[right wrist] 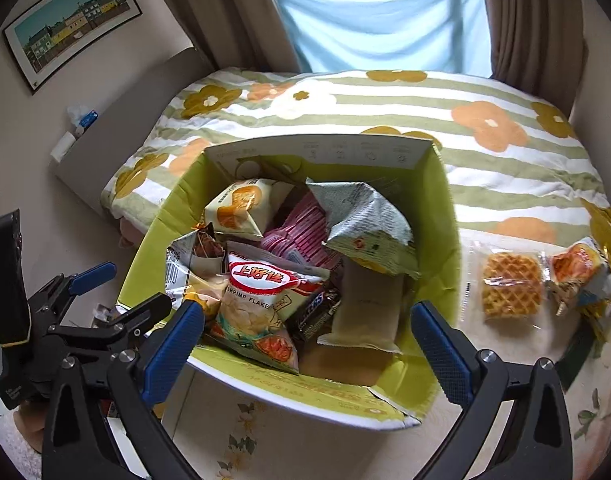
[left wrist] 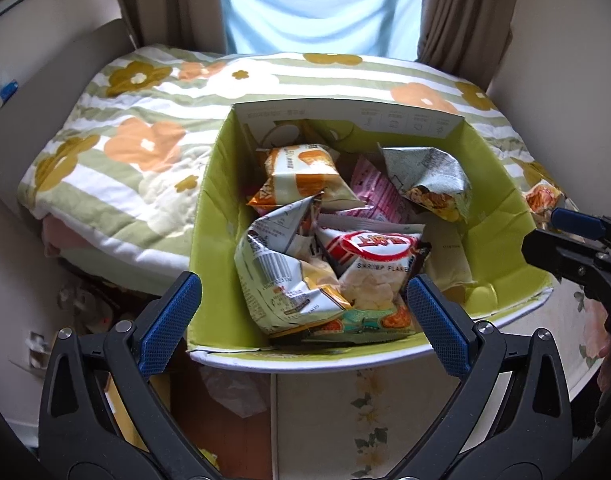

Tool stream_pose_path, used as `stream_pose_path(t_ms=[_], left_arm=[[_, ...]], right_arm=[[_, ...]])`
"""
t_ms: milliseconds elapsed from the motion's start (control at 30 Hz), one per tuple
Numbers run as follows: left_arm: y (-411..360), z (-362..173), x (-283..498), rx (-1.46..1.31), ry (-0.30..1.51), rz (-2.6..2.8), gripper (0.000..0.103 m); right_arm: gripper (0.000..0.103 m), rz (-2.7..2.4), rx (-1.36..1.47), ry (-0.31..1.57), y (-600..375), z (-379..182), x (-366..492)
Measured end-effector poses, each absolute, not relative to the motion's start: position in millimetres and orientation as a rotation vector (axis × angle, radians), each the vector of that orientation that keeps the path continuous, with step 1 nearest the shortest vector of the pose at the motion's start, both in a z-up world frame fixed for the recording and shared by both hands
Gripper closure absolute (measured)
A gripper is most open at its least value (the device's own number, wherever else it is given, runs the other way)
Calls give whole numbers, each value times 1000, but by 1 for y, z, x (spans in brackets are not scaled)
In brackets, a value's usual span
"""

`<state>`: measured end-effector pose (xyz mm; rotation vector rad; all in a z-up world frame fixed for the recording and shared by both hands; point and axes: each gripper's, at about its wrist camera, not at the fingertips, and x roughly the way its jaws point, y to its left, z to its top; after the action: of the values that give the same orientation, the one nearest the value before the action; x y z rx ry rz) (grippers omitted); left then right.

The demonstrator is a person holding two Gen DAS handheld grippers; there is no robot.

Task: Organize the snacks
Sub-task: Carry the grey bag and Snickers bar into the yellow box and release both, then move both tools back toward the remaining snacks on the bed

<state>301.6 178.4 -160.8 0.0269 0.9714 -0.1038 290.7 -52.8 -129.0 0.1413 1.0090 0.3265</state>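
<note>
Most of the job looks done: the green cardboard box (right wrist: 449, 240) already holds a heap of snacks. On top sits the shrimp flakes bag (right wrist: 261, 300), w/ a chocolate bar (right wrist: 319, 310) just beside it, an orange-and-white packet (right wrist: 241, 208) toward the far wall, a pink wrapper (right wrist: 297, 232) in the middle and a grey-green crumpled bag (right wrist: 369, 232) to the right. Another crumpled silvery bag (left wrist: 273, 276) lies at the near left in the left wrist view.

What's left, as far as you can see: two items outside the box on the floral tablecloth (right wrist: 505, 360) to its right, a wrapped waffle (right wrist: 511, 290) and, touching it on the far side, an orange-printed packet (right wrist: 577, 268). Those prob. go in next.

Your right gripper (right wrist: 307, 344) hangs over the near rim w/ jaws wide apart and nothing between the pads. Your left gripper (left wrist: 301, 312) is the same: spread wide over the near edge, empty. Both hands are free, so the right one is best placed for the waffle; it lies flat in slippery film, so expect it to slide when pinched.
</note>
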Motion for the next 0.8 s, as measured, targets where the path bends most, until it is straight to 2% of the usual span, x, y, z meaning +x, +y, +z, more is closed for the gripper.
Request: stream_pose_path(t_ms=[367,800], left_arm=[[133,-138,288,56,929,-188,1],[-10,-114,287,99,868,-353,1]], right_arm=[[0,188,188,977,-112,-113,256],[0,-39,248,908,-244,-94,218]])
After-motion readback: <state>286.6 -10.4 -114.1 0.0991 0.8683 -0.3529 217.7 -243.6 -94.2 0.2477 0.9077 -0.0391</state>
